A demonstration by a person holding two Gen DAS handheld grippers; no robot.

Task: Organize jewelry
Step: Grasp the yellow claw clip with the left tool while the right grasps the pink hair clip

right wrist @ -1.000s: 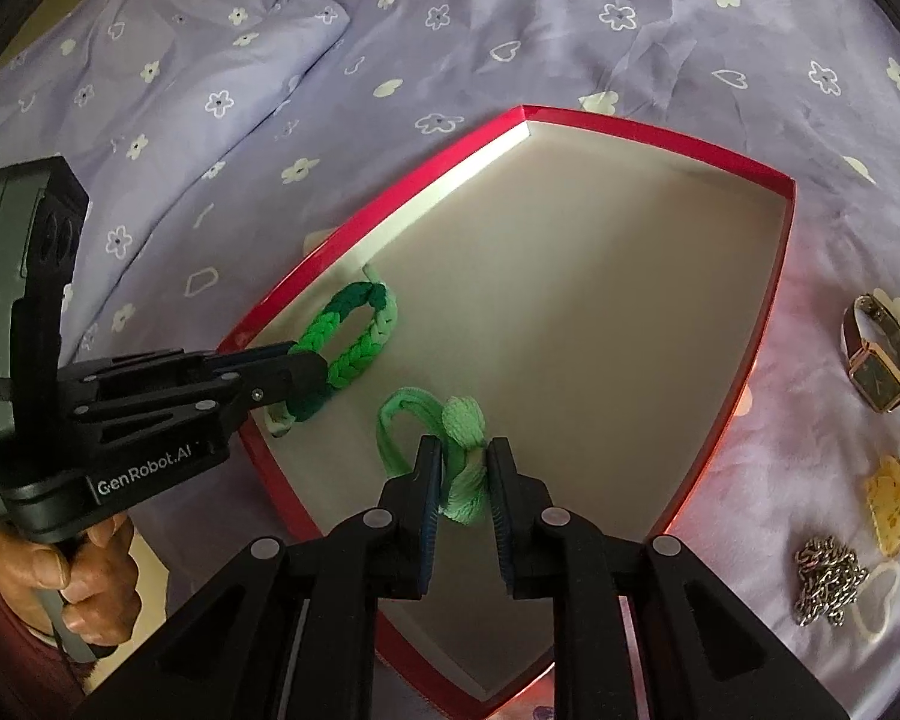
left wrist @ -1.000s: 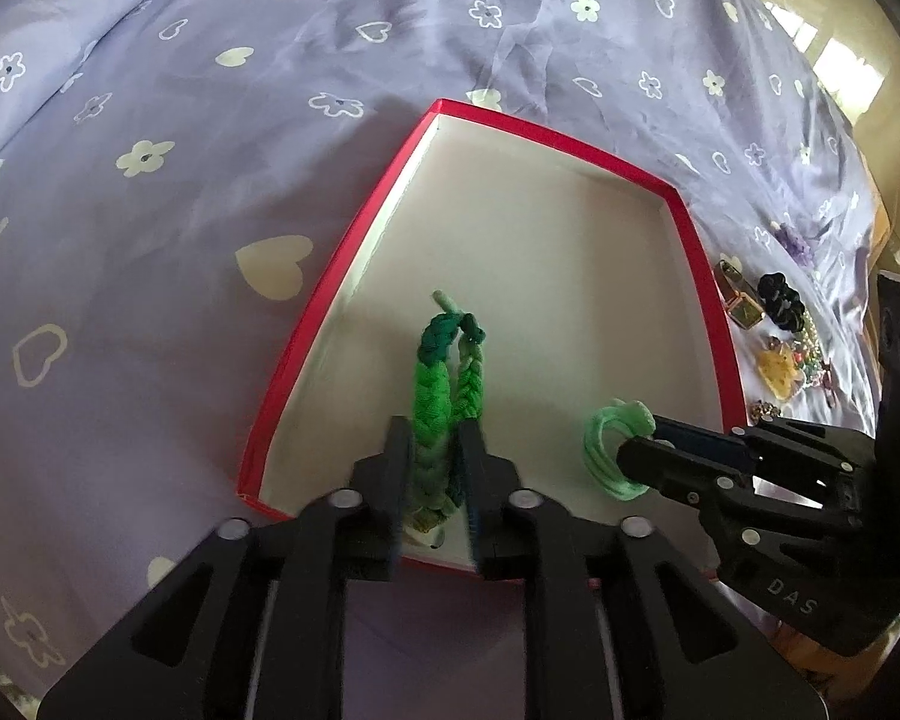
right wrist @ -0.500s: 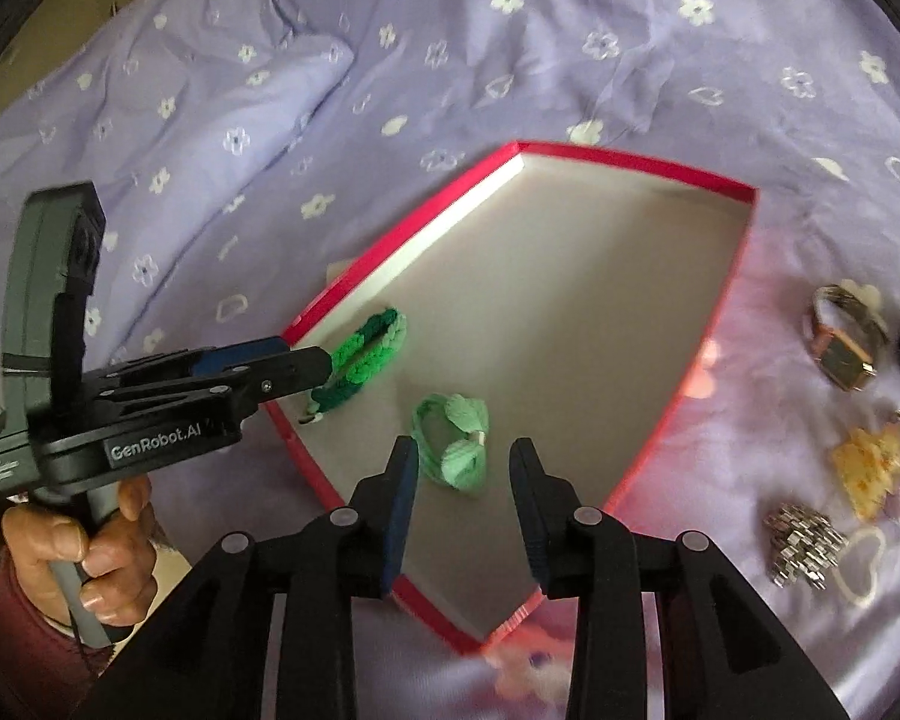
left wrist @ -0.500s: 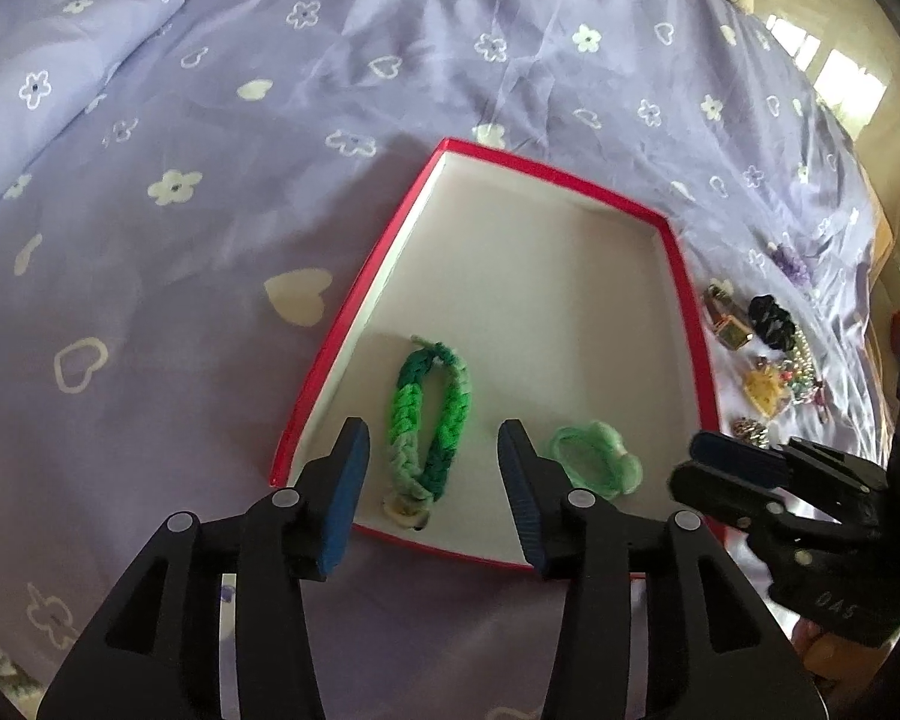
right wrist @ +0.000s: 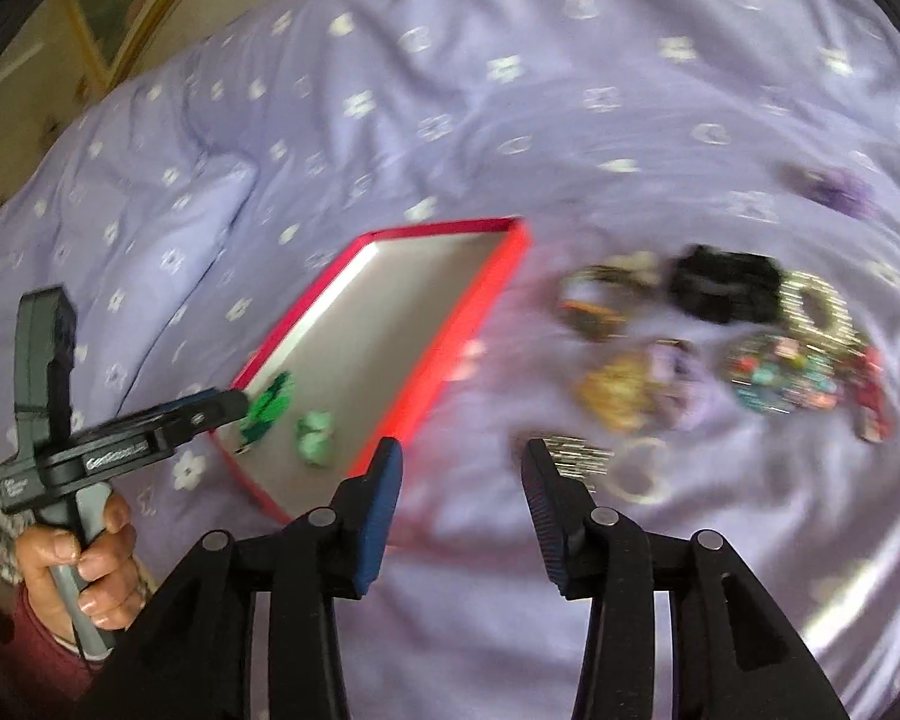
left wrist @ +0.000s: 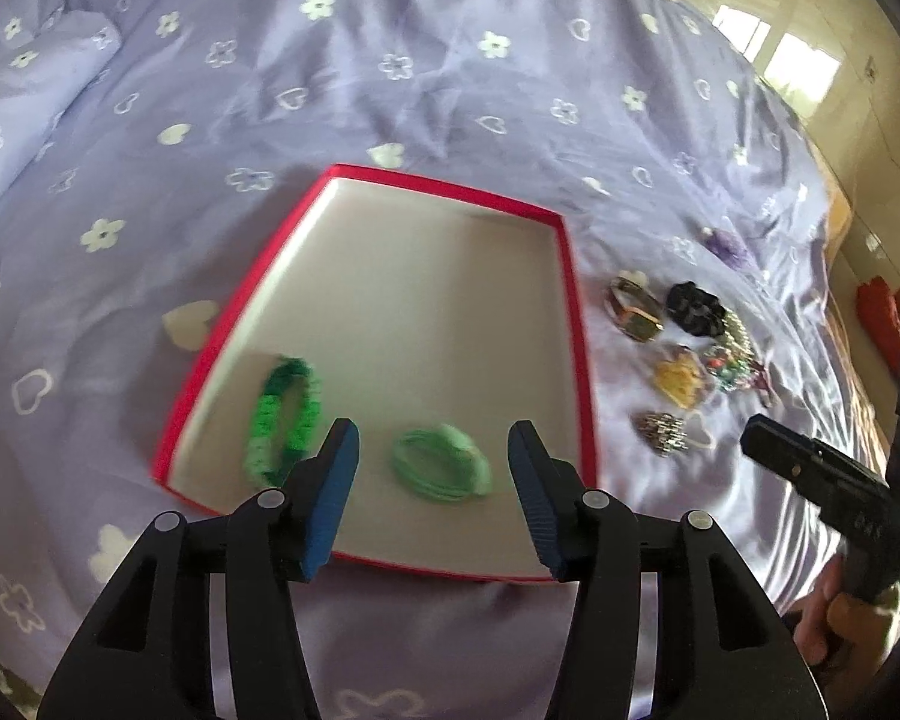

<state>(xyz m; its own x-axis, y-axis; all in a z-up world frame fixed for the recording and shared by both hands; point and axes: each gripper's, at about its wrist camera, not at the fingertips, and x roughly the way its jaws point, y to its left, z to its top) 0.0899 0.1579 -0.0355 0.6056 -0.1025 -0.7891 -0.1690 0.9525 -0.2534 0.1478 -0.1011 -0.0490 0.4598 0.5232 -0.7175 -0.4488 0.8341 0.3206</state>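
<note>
1. A shallow red-rimmed tray (left wrist: 575, 324) lies on a lavender bed (left wrist: 390, 90). At its 7 o'clock corner rest a braided green bracelet (left wrist: 282, 420) and a pale green cord bracelet (left wrist: 441, 465), likely sorted together.
2. The left tool (left wrist: 432, 480) hangs above them, jaws opening, gripping nothing.
3. The right tool (right wrist: 462, 498), opening and empty, points at 3 o'clock toward unsorted jewelry (right wrist: 768, 354), probably the next pick.

Both grippers let go: the braided green bracelet (left wrist: 282, 417) and pale green hair tie (left wrist: 441, 463) now lie free in the red tray (left wrist: 576, 324), jaws opening and pulled back
</note>
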